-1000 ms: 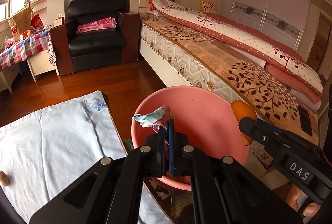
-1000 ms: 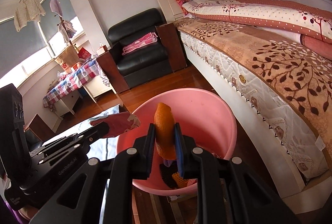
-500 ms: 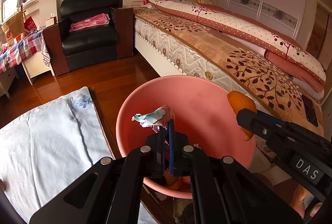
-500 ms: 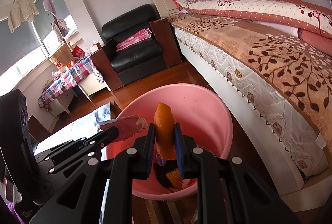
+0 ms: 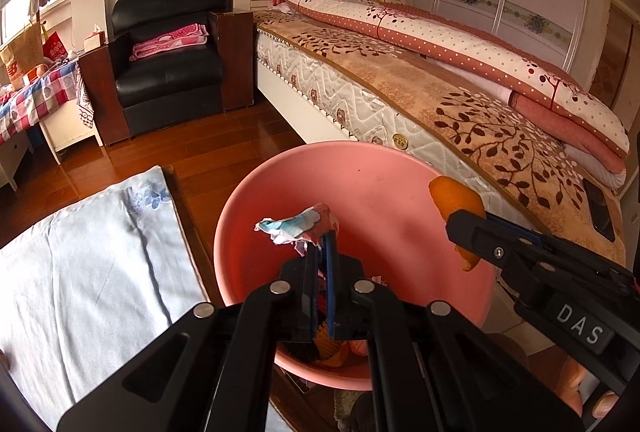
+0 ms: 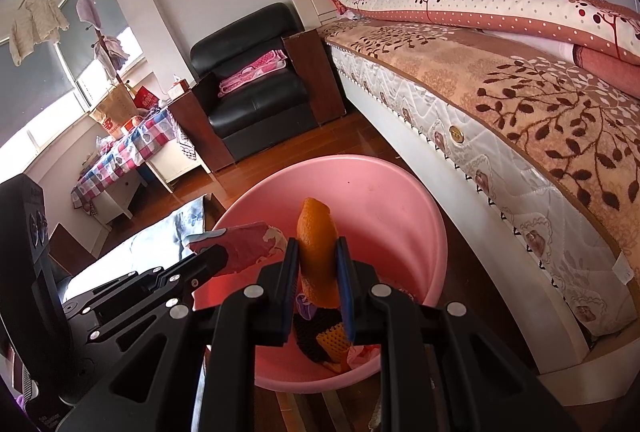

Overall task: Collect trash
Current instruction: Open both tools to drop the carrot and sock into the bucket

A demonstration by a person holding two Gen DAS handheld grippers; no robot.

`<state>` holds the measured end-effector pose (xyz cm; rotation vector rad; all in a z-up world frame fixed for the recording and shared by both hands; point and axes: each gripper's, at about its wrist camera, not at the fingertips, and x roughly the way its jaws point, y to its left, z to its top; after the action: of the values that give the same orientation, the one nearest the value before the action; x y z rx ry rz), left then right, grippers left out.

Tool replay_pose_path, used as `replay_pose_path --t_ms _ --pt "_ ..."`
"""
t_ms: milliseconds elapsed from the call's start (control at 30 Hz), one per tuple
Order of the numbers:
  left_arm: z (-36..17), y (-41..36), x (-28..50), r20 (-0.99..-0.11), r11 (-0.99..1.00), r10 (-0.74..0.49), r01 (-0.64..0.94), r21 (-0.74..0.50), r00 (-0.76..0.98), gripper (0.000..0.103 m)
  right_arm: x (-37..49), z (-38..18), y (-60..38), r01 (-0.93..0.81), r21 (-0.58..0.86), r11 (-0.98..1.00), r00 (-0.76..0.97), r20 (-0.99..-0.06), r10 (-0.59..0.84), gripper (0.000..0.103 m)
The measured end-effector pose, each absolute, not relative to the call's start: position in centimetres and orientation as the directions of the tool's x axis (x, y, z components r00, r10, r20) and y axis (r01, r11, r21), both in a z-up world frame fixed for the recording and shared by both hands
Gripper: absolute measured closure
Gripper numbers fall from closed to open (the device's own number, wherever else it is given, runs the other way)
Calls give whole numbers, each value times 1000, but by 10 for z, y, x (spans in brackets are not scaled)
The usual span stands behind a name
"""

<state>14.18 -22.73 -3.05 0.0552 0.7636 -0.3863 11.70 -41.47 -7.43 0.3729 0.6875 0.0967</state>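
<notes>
A pink plastic basin (image 5: 372,168) (image 6: 384,184) stands on the floor beside the bed and holds dark and orange scraps (image 6: 326,338) at its bottom. My left gripper (image 5: 321,238) is shut on a crumpled wrapper (image 5: 296,226) and holds it over the basin's near side; the wrapper also shows in the right wrist view (image 6: 240,246). My right gripper (image 6: 318,250) is shut on an orange peel (image 6: 316,240) above the basin; the peel shows at the right in the left wrist view (image 5: 454,200).
A bed (image 5: 460,100) with a leaf-pattern blanket runs along the right. A black armchair (image 5: 168,64) stands at the back. A pale blue cloth (image 5: 88,264) covers a surface at the left. A checked-cloth table (image 6: 124,152) stands near the window.
Both grippers have moved forward and lower over the basin, which now looks larger. Each still holds its piece of trash.
</notes>
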Motion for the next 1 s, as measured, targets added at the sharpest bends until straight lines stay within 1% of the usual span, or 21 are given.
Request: replay_pose_path --t_ms 67,100,133,167,600,800,867,900,933,1000 --pt "-31 -227 142 -686 928 -323 361 -93 652 89 117 -75 -415 33 364 931 770 -603 208 85" --pt "-32 -227 142 -684 928 -324 359 -96 653 76 118 -75 -414 33 364 931 770 -604 209 85" --pt "-31 -226 142 -681 928 -328 357 -104 655 66 118 -76 -414 33 365 930 769 -604 210 85" --pt "-31 -225 142 -675 928 -334 355 -112 658 63 118 -77 -414 33 364 931 769 -604 209 85" --pt "-24 -211 138 -651 925 -359 346 -154 669 62 122 -86 -415 41 365 930 765 -610 206 84" --pt "-24 -207 136 -654 928 -356 334 -164 667 62 123 -87 -416 39 365 930 767 -608 206 80" --pt "-24 -207 135 -653 927 -359 335 -168 667 62 122 -87 -416 40 368 929 767 -607 207 75" --pt "-24 -206 134 -654 927 -360 335 -170 666 62 122 -86 -417 42 369 929 769 -606 206 63" --pt "-24 -206 134 -656 927 -361 334 -173 663 62 121 -85 -417 45 370 928 774 -600 202 57" --pt "-25 -205 134 -660 927 -361 332 -175 659 62 119 -83 -418 45 372 927 783 -589 199 57"
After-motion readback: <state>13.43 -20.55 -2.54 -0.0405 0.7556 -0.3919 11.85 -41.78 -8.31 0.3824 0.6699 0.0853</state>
